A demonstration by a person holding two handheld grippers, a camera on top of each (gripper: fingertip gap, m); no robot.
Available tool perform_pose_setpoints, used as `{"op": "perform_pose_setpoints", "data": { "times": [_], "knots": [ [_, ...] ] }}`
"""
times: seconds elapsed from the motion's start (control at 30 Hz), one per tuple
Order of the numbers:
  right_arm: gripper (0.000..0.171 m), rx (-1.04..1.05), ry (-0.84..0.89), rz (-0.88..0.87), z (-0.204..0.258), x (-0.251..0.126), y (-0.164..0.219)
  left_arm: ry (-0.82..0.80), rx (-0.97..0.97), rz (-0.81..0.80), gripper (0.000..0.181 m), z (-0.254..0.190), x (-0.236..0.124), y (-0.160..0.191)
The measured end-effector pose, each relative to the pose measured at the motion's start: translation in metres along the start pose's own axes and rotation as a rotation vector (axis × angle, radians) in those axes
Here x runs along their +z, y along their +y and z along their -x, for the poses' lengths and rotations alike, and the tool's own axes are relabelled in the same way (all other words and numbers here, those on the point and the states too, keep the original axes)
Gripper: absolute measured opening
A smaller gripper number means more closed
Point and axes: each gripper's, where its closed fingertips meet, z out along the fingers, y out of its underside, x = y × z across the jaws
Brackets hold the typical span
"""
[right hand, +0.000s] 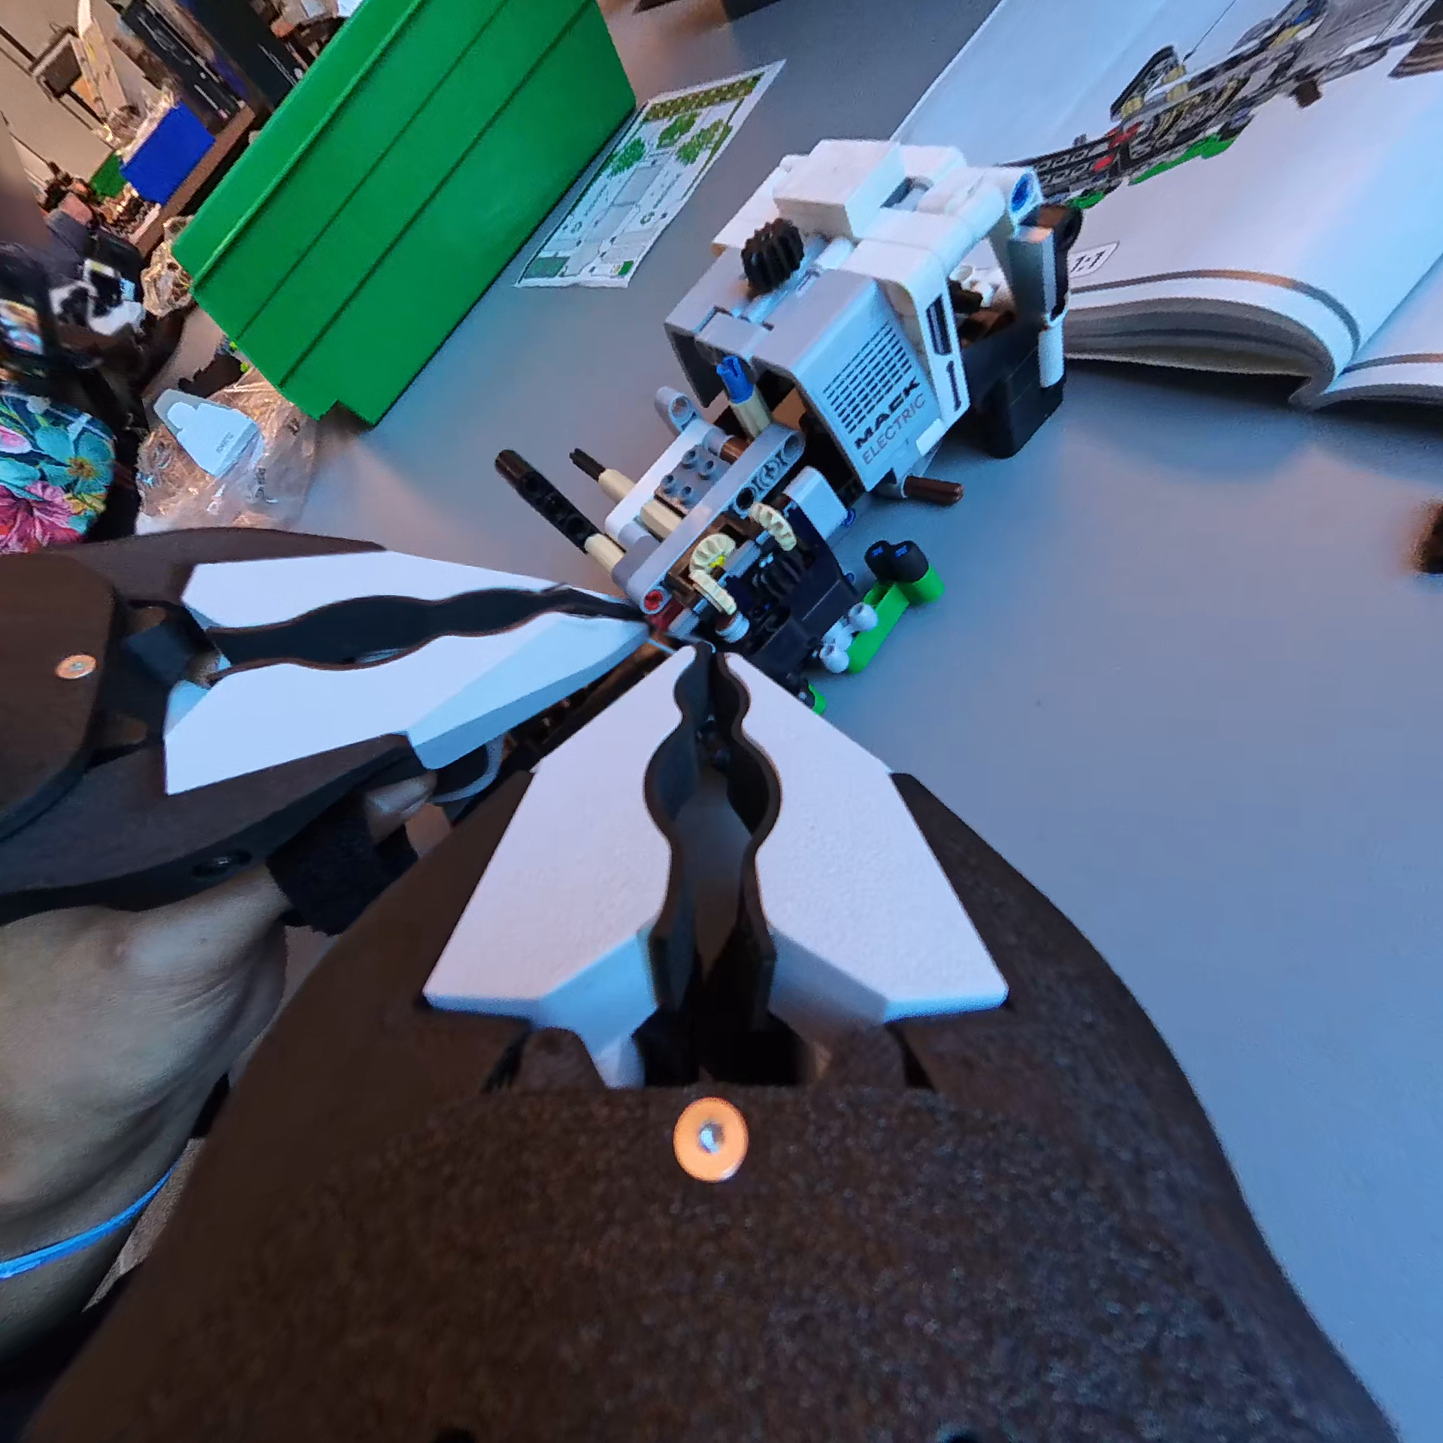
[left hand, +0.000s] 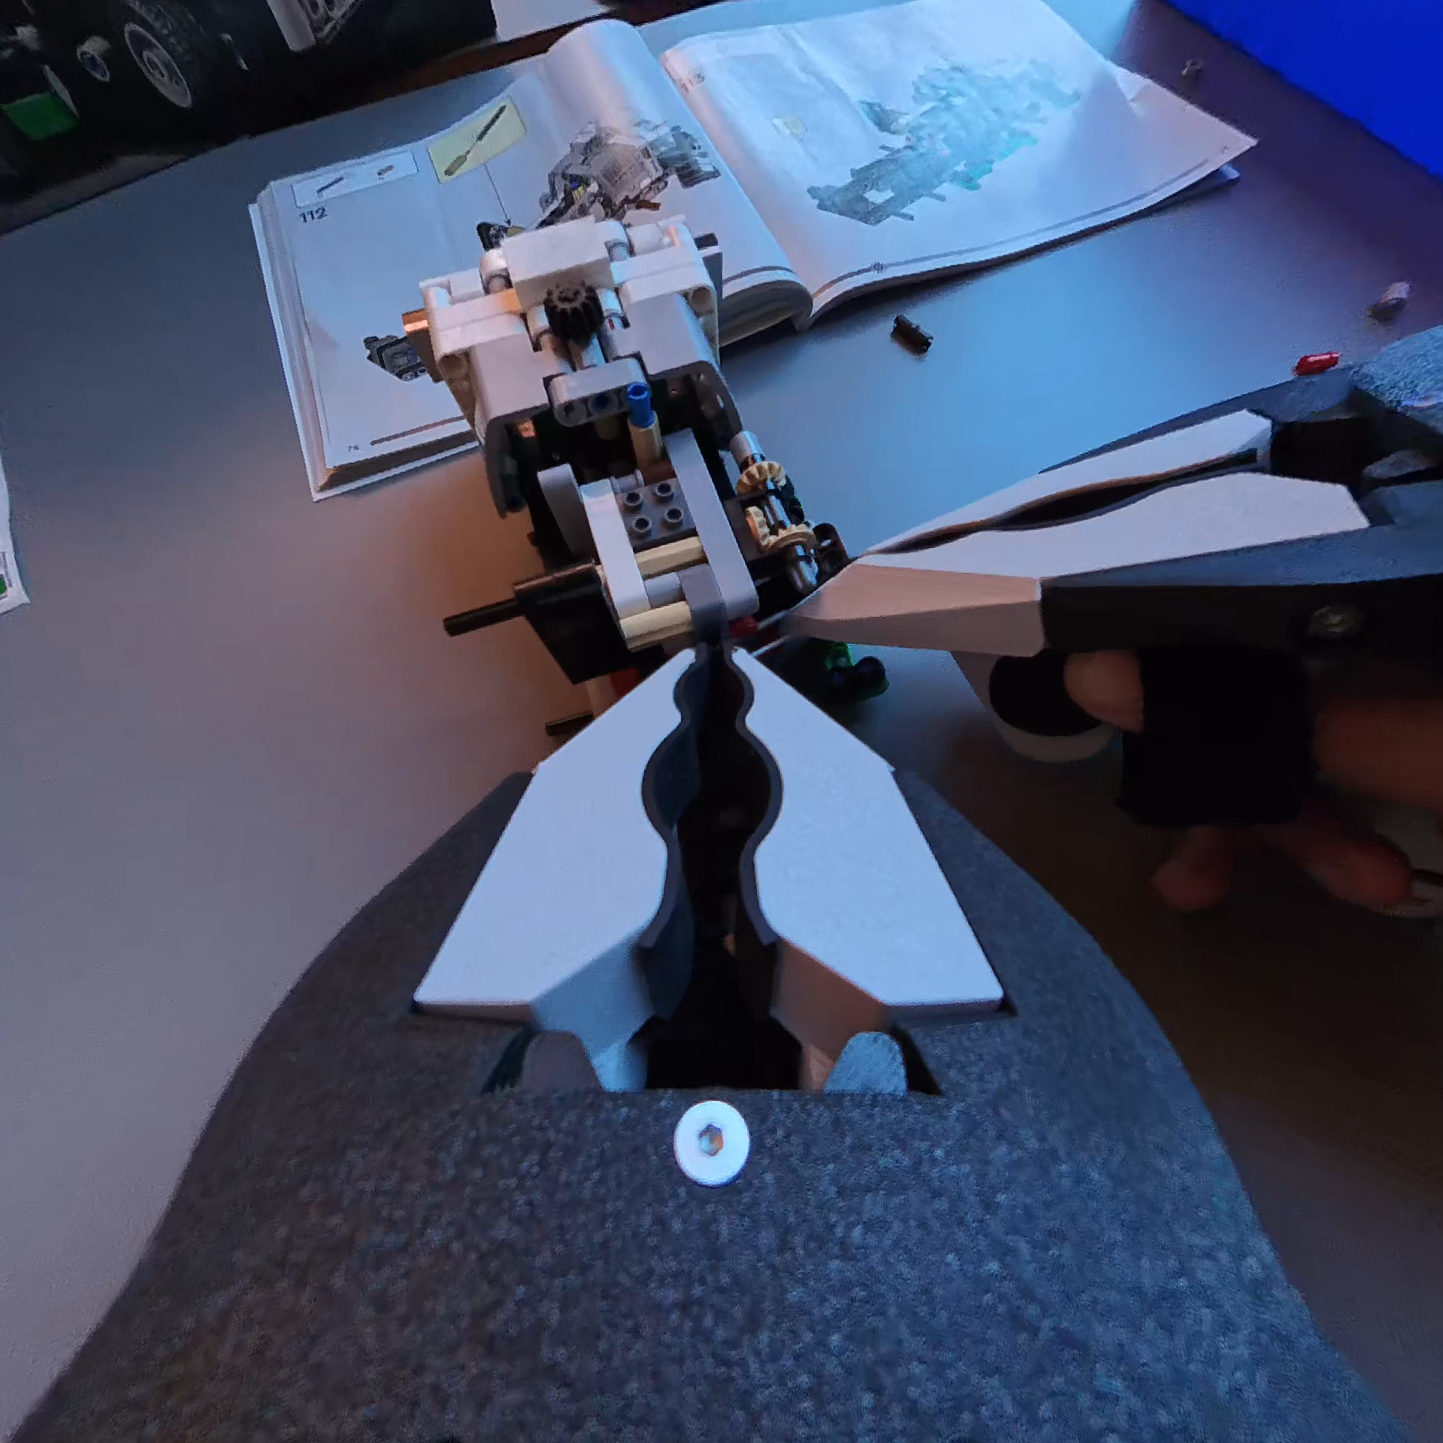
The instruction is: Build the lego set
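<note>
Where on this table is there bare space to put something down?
The grey table is bare right of the lego truck model, below the open instruction book. Another bare stretch lies left of the model and book. It is crowded where the left gripper and right gripper meet, and by the green bin.

A grey table [left hand: 195,625] is occupied by a lego model [left hand: 609,437], an open instruction booklet [left hand: 898,156] behind it, and a green box [right hand: 406,195] far left.
</note>
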Motion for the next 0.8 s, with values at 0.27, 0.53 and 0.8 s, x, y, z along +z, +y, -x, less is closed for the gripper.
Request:
{"op": "perform_pose_setpoints", "data": {
  "times": [0.27, 0.53, 0.8],
  "knots": [
    [0.000, 0.001, -0.018, -0.031, 0.004, -0.005, -0.002, 0.017, 0.023, -0.009, 0.000, -0.003, -0.007, -0.004],
    [0.000, 0.018, -0.035, -0.009, 0.005, -0.005, 0.003, 0.047, 0.016, -0.001, 0.000, -0.006, -0.010, 0.003],
    [0.000, 0.113, -0.132, -0.056, 0.011, -0.013, -0.004, 0.179, -0.131, -0.036, 0.000, -0.012, -0.009, -0.002]
  ]
}}
